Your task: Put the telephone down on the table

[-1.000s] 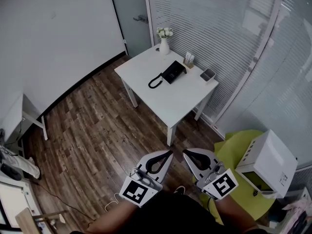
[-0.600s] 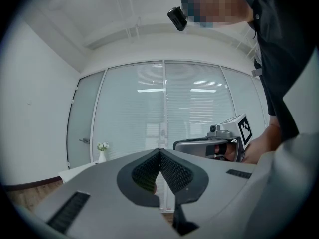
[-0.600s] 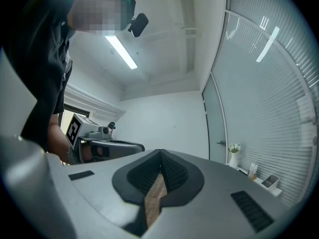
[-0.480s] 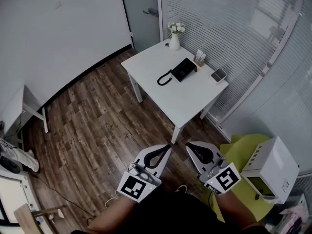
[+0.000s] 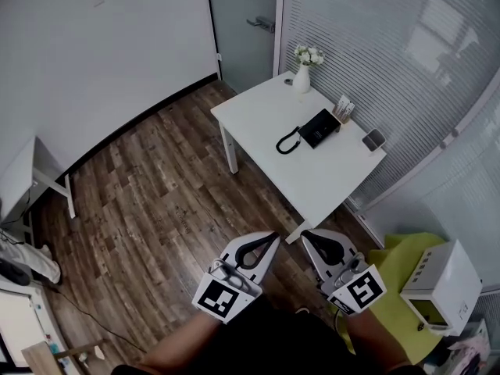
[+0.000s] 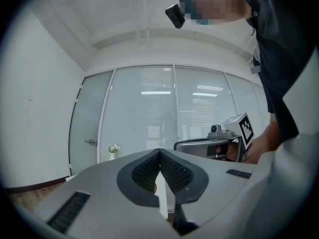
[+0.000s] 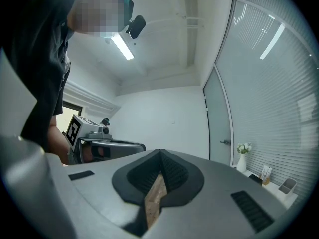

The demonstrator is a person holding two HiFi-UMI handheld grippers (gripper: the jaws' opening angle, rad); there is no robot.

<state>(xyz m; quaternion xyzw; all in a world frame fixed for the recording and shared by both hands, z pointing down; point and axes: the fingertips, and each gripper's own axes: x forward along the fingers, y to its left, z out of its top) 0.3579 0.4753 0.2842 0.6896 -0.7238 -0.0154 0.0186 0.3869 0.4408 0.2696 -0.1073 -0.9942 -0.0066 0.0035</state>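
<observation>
My left gripper [image 5: 271,237] and right gripper [image 5: 305,234] are level over the wood floor [image 5: 156,194], both pairs of jaws pressed together on nothing. One telephone [image 5: 316,129] lies on the one white surface [image 5: 328,180], well apart from me, beside one vase [image 5: 302,78].

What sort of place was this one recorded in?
Most likely a small office or meeting room. A white table carries a black desk telephone. There are glass partition walls with slatted blinds, a grey door with a lever handle, and a wood-plank floor.
</observation>
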